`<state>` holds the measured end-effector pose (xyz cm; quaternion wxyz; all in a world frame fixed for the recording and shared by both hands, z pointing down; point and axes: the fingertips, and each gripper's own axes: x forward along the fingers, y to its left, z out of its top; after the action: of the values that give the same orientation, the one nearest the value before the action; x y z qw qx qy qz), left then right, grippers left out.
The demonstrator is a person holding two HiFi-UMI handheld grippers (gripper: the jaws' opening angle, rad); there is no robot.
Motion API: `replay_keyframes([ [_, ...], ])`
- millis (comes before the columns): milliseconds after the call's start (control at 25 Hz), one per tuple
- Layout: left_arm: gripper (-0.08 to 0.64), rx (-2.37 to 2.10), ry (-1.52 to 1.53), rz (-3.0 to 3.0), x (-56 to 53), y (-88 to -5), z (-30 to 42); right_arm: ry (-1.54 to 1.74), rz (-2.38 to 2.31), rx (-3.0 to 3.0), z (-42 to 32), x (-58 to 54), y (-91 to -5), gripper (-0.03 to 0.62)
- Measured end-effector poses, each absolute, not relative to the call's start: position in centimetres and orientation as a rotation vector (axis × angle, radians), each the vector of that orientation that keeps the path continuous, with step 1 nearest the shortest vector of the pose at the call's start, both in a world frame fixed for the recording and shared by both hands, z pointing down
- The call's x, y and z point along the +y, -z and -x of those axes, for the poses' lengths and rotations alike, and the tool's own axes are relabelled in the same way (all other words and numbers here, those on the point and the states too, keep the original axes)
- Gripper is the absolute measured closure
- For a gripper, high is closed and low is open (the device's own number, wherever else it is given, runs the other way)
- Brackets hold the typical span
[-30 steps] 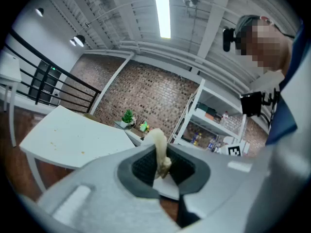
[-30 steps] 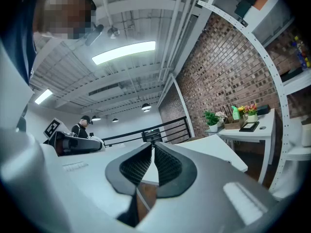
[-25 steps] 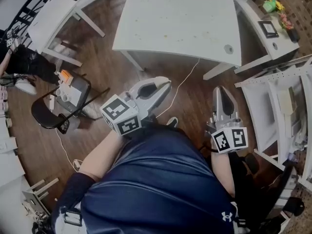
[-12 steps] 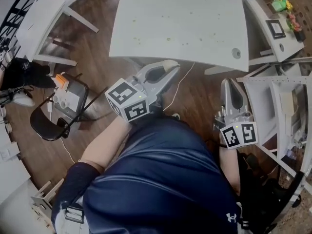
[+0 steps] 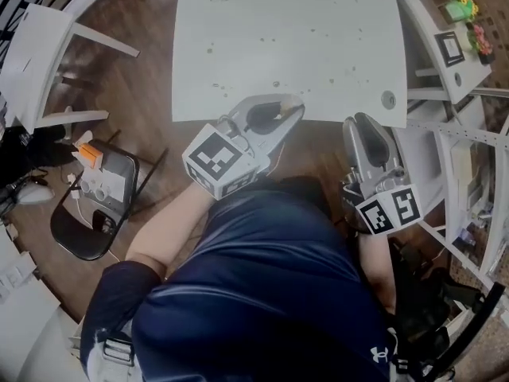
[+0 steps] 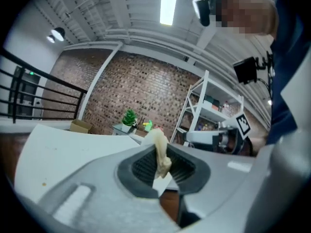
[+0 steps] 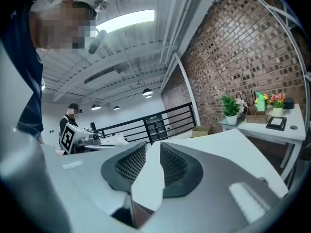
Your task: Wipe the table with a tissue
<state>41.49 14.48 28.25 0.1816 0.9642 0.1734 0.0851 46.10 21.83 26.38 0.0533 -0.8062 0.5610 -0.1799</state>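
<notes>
The white table (image 5: pixel 294 30) fills the top of the head view, with small brown specks (image 5: pixel 334 74) scattered over it. My left gripper (image 5: pixel 288 102) reaches its near edge and is shut on a crumpled cream tissue (image 5: pixel 285 100). In the left gripper view the tissue (image 6: pixel 160 149) sticks up, pinched between the dark pads, with the table (image 6: pixel 58 144) beyond. My right gripper (image 5: pixel 359 122) hovers just short of the table's near right corner. Its jaws (image 7: pixel 151 157) are opening, a narrow gap shows, and nothing is between them.
A black chair (image 5: pixel 95 197) with small items on it stands on the wooden floor at left. A white bench (image 5: pixel 32 54) is at upper left. A side desk (image 5: pixel 449 46) with plants and white shelving (image 5: pixel 469 173) line the right. A cable grommet (image 5: pixel 388 99) sits near the table's corner.
Both grippers have moved forward to the table's near edge, and the table has come closer. The right jaws have parted slightly. The left stays shut on the tissue.
</notes>
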Motion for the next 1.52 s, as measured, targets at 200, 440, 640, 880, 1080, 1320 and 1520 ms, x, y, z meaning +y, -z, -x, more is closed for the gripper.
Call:
replay_keyframes([
  [200,0.528,0.667,-0.305,-2.846,15.1,-30.4,-43.0,0.676,2.271,1.77,-46.5,17.7,-27.6,0.455],
  [440,0.526,0.833,-0.377,-2.99,16.7,-31.8,-45.6,0.884,1.95,1.799,-47.3,16.5,-30.5,0.416],
  [640,0.523,0.988,-0.47,-3.09,19.3,-32.9,-47.9,1.005,1.721,1.739,-49.4,17.7,-32.1,0.371],
  [880,0.521,1.118,-0.512,-3.15,22.2,-34.5,-50.1,1.138,1.549,1.697,-51.1,19.6,-34.4,0.383],
  [1080,0.451,1.206,-0.543,-3.16,24.0,-35.8,-51.6,1.211,1.478,1.627,-52.1,20.8,-36.2,0.444],
  [1320,0.349,1.138,-0.585,-3.121,24.5,-37.3,-53.5,1.24,1.468,1.561,-53.5,22.4,-37.9,0.448],
  [1520,0.329,1.156,-0.643,-3.104,25.0,-38.5,-54.1,1.271,1.444,1.533,-53.9,23.1,-39.2,0.449],
])
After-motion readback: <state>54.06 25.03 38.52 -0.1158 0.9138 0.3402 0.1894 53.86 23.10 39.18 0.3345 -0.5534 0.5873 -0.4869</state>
